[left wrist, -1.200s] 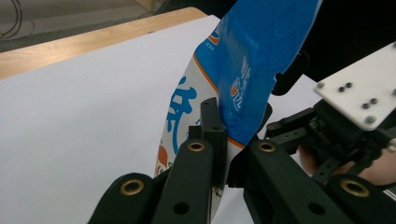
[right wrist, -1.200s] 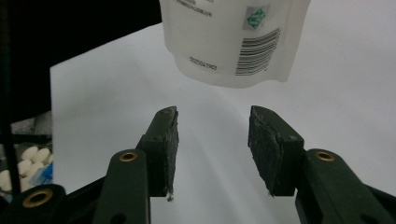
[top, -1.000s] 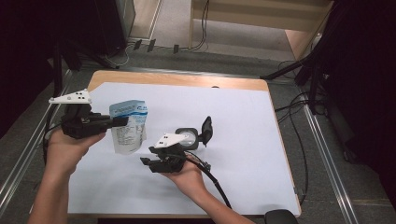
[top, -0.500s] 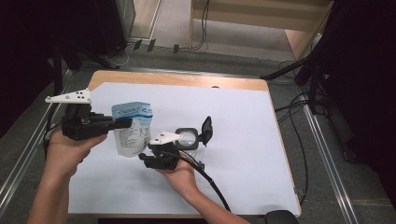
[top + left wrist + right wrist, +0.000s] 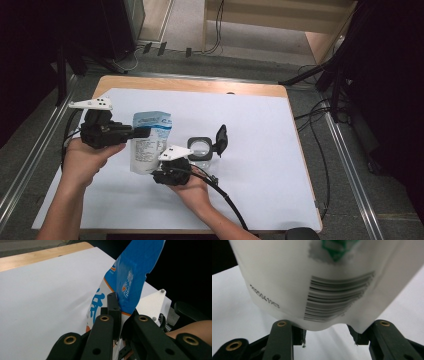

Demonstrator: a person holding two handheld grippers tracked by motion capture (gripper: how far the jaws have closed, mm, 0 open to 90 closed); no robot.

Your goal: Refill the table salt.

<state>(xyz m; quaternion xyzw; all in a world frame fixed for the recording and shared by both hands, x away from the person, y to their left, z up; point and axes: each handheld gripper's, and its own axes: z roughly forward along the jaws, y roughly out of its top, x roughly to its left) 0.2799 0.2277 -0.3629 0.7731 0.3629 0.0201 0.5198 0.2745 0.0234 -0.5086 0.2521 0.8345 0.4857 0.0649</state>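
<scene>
On the left half of a white-covered table [image 5: 260, 130], a person holds a blue-and-white refill pouch [image 5: 149, 141] upright between two hand-held grippers. The left gripper [image 5: 142, 132], furthest left, has its jaws pressed together on the pouch's upper edge, pinching the blue top flat, as the left gripper view shows [image 5: 117, 307]. Just right of it and lower, the right gripper [image 5: 156, 175] has its jaws partly apart around the pouch's bottom corner; in the right gripper view the pads [image 5: 300, 336] press against the white base near the barcode, so it appears clamped on the base. To the right again, just beside the pouch, stands a small clear container [image 5: 201, 150] with its black hinged lid [image 5: 220, 140] flipped open.

The work seems at an early-to-middle stage: the pouch is lifted and supported at both ends and the container is already open, but the pouch is not tipped and nothing appears to be pouring. Moving it over the container's mouth and tilting it looks to be what remains.

The right half of the table is bare, giving wide room; the left edge lies close beside the left hand [image 5: 87, 157].
</scene>
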